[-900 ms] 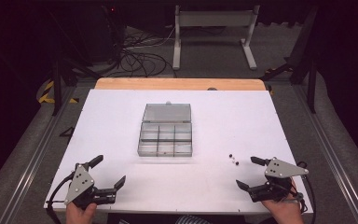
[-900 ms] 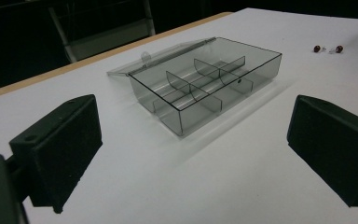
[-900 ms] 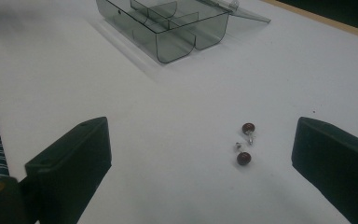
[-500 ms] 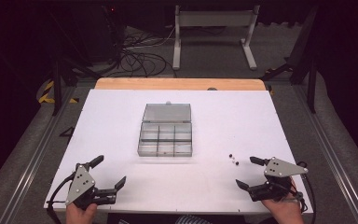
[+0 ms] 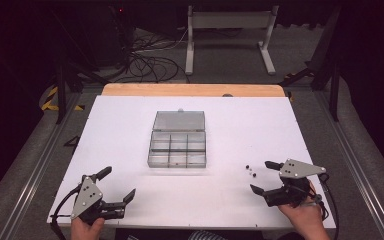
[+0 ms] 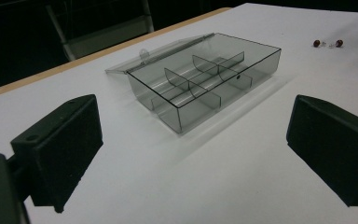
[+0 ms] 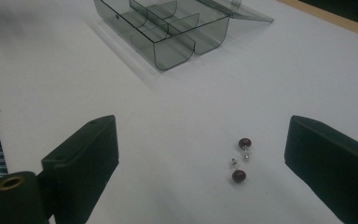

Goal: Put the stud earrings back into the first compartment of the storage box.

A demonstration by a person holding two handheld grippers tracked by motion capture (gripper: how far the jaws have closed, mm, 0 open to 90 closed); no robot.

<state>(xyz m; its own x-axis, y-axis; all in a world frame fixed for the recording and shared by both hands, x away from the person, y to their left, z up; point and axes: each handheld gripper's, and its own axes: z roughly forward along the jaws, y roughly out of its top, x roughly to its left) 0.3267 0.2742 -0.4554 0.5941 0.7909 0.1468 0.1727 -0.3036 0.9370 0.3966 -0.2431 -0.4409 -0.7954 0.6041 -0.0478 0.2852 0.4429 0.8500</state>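
White table [image 5: 130, 125] holds an open organizer box [image 5: 177, 146] mid-frame, empty; earrings [image 7: 241, 159] untouched lower right; right gripper [image 5: 266, 177] and left gripper [image 5: 117, 183] both released.

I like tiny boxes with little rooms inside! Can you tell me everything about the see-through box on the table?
The box is smoky grey, see-through, plastic-looking and rectangular. Thin dividers split it into small compartments, some with curved floors. Its lid is open, folded back flat on the white table on the far side, with a small clasp tab at its edge. The compartments look empty. It sits flat near the table's middle, touching nothing else; two small dark red earrings lie apart from it.
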